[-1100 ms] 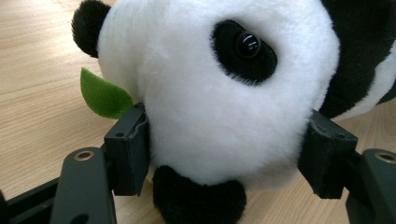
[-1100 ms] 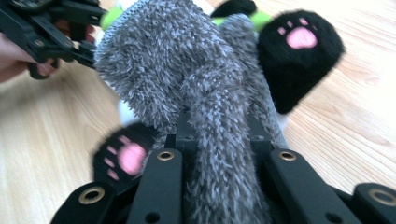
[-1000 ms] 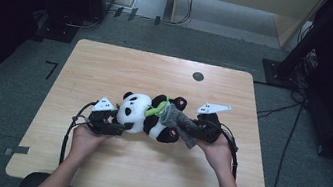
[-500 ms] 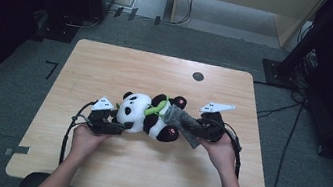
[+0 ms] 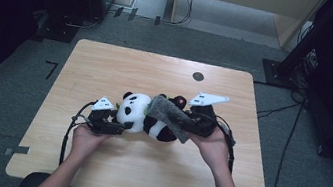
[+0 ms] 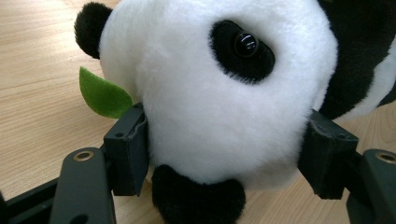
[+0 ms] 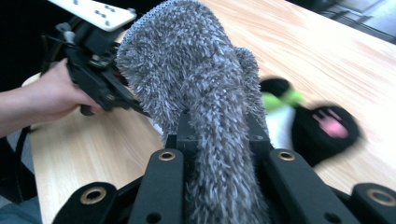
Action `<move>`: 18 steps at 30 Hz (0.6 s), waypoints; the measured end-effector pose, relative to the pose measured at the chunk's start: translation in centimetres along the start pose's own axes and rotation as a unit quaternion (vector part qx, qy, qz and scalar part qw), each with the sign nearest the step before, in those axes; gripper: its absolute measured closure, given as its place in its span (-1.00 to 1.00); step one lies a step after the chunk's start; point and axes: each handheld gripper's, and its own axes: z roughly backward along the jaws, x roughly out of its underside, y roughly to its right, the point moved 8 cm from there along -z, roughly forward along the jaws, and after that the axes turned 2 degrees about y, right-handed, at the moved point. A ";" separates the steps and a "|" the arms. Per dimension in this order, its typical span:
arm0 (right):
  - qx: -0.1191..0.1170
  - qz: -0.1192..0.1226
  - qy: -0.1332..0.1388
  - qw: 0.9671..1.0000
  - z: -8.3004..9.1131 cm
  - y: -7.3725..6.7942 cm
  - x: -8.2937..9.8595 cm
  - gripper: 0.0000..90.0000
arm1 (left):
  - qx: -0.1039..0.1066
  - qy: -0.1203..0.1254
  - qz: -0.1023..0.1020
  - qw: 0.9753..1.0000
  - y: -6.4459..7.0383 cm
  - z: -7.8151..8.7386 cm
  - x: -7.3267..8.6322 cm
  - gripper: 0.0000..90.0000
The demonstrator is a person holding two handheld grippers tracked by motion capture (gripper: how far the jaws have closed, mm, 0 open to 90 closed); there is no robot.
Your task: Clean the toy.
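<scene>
Where the wooden table [image 5: 107, 71] carries its load, the count stands at one plush panda [image 5: 143, 115] and one grey shaggy cloth [image 5: 170, 117], both lying near the middle, slightly toward the near edge. One small dark round mark [image 5: 198, 76] sits close to the far edge, well apart from the toy.

Panda: one, lying on its side; white head toward the left edge, black-and-white body toward the right edge. One green felt leaf [image 6: 105, 93] shows beside the head, and one pink-padded paw [image 7: 331, 125] appears blurred.

Claws: two. Left claw [image 6: 224, 149] is clamped on the panda's head, one jaw pressed into the fur on each side. Right claw [image 7: 218, 135] is closed tight on the grey cloth, which drapes over the panda's body.

Hands: two, one gripping each claw handle, entering from the near edge.
</scene>
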 end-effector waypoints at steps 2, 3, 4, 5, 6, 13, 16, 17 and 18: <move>-0.009 0.010 -0.009 1.000 -1.3 -1.0 -0.8 0.68 | 0.000 0.000 0.000 1.000 0.0 0.0 0.0 -0.36; -0.014 0.015 -0.012 1.000 -2.1 -1.4 -1.1 0.68 | 0.000 0.000 0.001 1.000 0.0 0.0 0.0 -0.36; -0.018 0.017 -0.019 1.000 -2.9 -1.9 -1.3 0.68 | 0.001 0.000 0.000 1.000 0.0 0.0 0.0 -0.36; -0.023 0.022 -0.027 0.999 -4.6 -2.6 -1.6 0.68 | 0.000 0.000 0.001 1.000 0.0 0.0 0.0 -0.36; -0.023 0.022 -0.027 0.999 -4.6 -2.6 -1.6 0.68 | 0.000 0.000 0.001 1.000 0.0 0.0 0.0 -0.36; -0.008 0.014 -0.047 0.999 -9.8 -3.6 -1.7 0.68 | 0.001 0.002 0.006 1.000 0.0 0.0 -0.1 -0.35; -0.004 0.010 -0.055 0.998 -10.5 -3.7 -1.3 0.68 | 0.000 0.000 0.006 1.000 0.0 0.1 -0.1 -0.35; 0.001 0.014 -0.061 0.998 -11.0 -3.8 -0.9 0.68 | -0.001 0.000 0.007 1.000 0.0 0.0 -0.1 -0.34; 0.001 0.014 -0.061 0.998 -11.0 -3.8 -0.9 0.68 | -0.001 0.000 0.007 1.000 0.0 0.0 -0.1 -0.34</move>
